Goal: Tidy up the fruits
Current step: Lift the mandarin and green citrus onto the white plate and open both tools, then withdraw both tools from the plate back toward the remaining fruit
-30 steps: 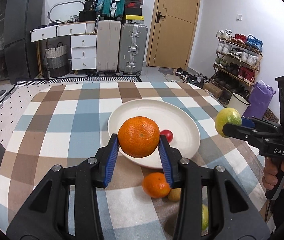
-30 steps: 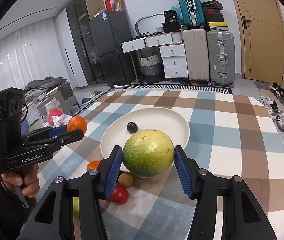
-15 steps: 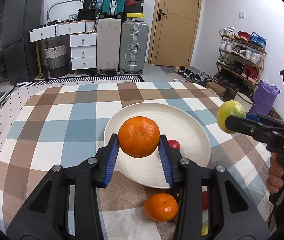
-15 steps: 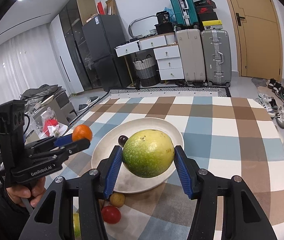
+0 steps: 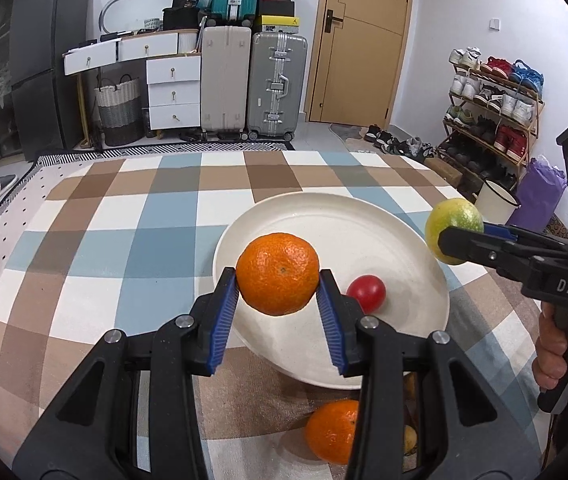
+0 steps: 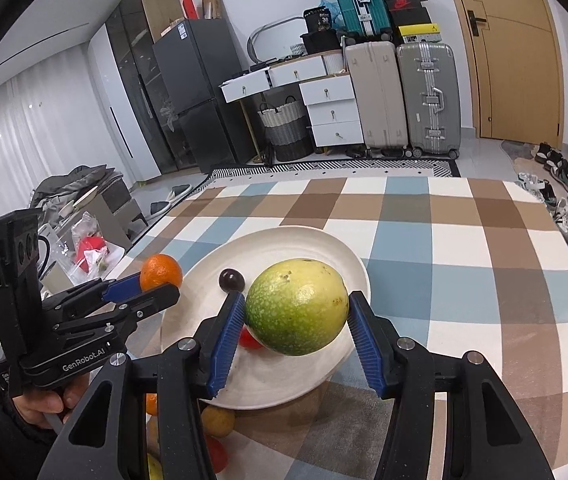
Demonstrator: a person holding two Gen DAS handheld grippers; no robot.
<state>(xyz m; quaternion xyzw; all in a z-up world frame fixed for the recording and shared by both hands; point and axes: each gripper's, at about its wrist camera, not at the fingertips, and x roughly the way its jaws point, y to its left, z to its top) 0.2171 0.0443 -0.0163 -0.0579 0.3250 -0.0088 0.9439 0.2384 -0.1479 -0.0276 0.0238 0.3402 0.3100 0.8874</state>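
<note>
Two fruits are on the way: the left gripper (image 5: 278, 294) is clamped on an orange (image 5: 278, 274), the right gripper (image 6: 295, 330) on a green fruit (image 6: 295, 306), both over the plate (image 5: 411, 240). More fruit (image 5: 329, 430) waits below the grippers, off the plate.

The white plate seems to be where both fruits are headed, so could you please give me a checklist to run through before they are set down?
1. Left claw grips the held mandarin between both pads: ok.
2. Right claw grips the green-yellow citrus: ok.
3. White plate has bare room: ok.
4. Cherry tomato on the plate lies clear of the mandarin's drop spot: cannot tell.
5. Dark round fruit on the plate is apart from the citrus: ok.
6. The two claws are apart: ok.
</note>
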